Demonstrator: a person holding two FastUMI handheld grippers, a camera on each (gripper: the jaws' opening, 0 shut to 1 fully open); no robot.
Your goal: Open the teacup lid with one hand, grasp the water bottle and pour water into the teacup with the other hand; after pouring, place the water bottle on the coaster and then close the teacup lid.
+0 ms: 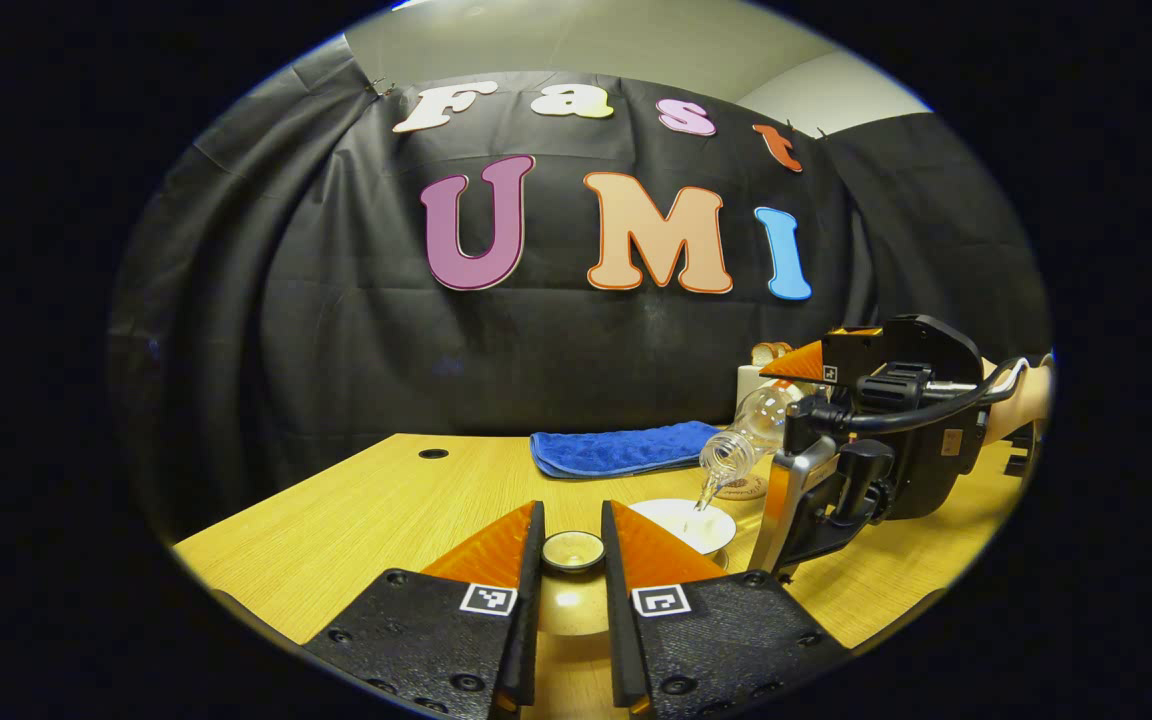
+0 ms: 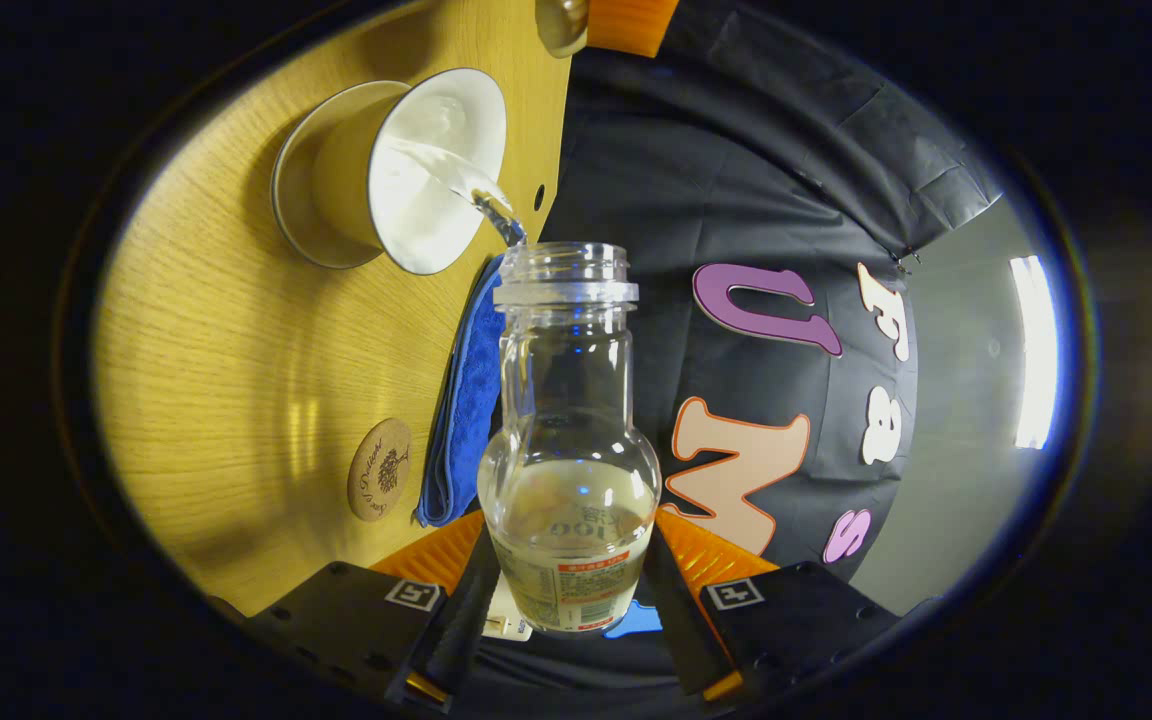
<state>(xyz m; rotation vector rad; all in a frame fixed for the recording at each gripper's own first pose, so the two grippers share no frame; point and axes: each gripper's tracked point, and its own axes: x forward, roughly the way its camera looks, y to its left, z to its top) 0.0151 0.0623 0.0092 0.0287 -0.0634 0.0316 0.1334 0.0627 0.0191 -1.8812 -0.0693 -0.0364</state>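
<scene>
My left gripper [image 1: 572, 512] is shut on the teacup lid [image 1: 573, 550], held by its round knob low over the table, left of the cup. The white teacup [image 1: 684, 520] stands uncovered on its saucer [image 2: 286, 200]. In the right gripper view my right gripper [image 2: 576, 530] is shut on the clear water bottle [image 2: 571, 430], tilted with its mouth over the teacup [image 2: 406, 170]. A thin stream of water [image 2: 476, 195] runs into the cup. The left gripper view shows the right gripper [image 1: 786, 430] holding the bottle [image 1: 746, 440] from the right. A round wooden coaster [image 2: 379, 470] lies beyond the cup.
A folded blue cloth [image 1: 626, 448] lies at the back of the wooden table [image 1: 356, 530]. A small hole [image 1: 433, 453] sits in the tabletop at back left. A pale box [image 1: 751, 380] stands behind the bottle. A hand [image 1: 1021, 395] holds the right gripper.
</scene>
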